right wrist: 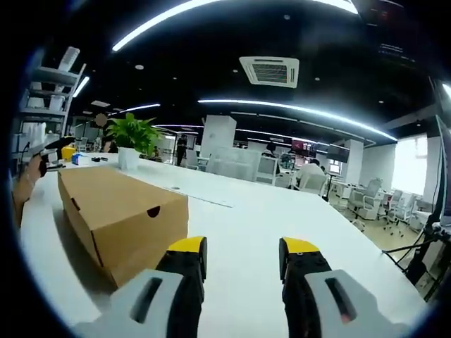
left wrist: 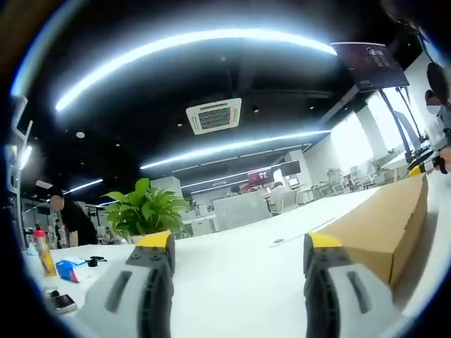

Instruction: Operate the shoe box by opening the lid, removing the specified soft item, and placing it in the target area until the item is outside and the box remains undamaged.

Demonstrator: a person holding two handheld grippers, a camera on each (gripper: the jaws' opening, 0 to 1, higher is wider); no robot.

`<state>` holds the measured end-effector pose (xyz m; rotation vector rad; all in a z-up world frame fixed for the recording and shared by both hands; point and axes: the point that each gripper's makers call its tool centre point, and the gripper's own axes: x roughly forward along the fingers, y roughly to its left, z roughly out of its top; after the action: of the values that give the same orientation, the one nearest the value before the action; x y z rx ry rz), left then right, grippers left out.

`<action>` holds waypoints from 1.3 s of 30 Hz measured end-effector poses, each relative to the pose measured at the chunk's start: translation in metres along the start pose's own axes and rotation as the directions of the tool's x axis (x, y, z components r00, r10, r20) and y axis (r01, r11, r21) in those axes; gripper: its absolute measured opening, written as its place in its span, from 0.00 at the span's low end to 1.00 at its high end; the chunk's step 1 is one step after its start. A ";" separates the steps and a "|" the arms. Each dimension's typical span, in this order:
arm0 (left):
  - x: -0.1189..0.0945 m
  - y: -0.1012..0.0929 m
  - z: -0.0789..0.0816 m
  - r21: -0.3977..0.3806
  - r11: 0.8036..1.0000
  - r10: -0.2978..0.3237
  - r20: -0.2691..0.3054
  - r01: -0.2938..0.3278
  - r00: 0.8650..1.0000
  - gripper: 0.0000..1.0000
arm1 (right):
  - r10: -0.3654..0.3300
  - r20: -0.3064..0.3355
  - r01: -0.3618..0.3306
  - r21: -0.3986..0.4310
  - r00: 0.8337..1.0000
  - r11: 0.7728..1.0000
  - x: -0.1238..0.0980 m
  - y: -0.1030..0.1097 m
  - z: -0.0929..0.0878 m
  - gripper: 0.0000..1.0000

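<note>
While both grippers hang low over the white table, neither touches anything. Left gripper has its yellow-tipped jaws spread apart, bare tabletop between them. Right gripper likewise, jaws parted with nothing between. Shoe box, plain brown cardboard, lid shut, sits on the table ahead and to the left of the right gripper, just off its left jaw but not touching; a small dark finger notch shows on the facing end. No brand, label or print readable on the box. From the left gripper view the same box lies to the right, just beside the right jaw; contact cannot be told. Potted green plant stands ahead of the left gripper, slightly left, well apart. Further left near the table edge: a bottle with a red cap, a small blue item, a dark flat object, all too small for any label. A person in dark clothes stands beyond them. A dark hanging screen upper right carries writing too blurred to read. Ceiling air vent overhead, long light strips, office chairs and desks far off.
</note>
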<state>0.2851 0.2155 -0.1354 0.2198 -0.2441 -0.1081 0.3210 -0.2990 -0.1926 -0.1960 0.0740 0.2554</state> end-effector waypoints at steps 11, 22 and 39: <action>-0.002 -0.009 0.013 -0.083 0.995 -0.053 0.059 0.057 0.997 0.77 | 0.021 0.079 -0.022 0.007 0.997 1.000 -0.007 0.005 0.019 0.42; -0.002 -0.005 0.011 -0.100 0.994 -0.044 0.054 0.049 0.998 0.77 | 0.039 0.138 -0.046 0.045 0.990 0.998 -0.009 0.007 0.028 0.42; -0.007 -0.012 0.012 -0.213 0.970 -0.105 0.078 0.120 0.991 0.76 | 0.186 0.294 -0.222 0.093 0.937 0.971 -0.017 0.032 0.054 0.44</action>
<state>0.2749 0.2027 -0.1281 0.0122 -0.2837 -0.2536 0.2987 -0.2620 -0.1443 -0.0245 -0.1760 0.4832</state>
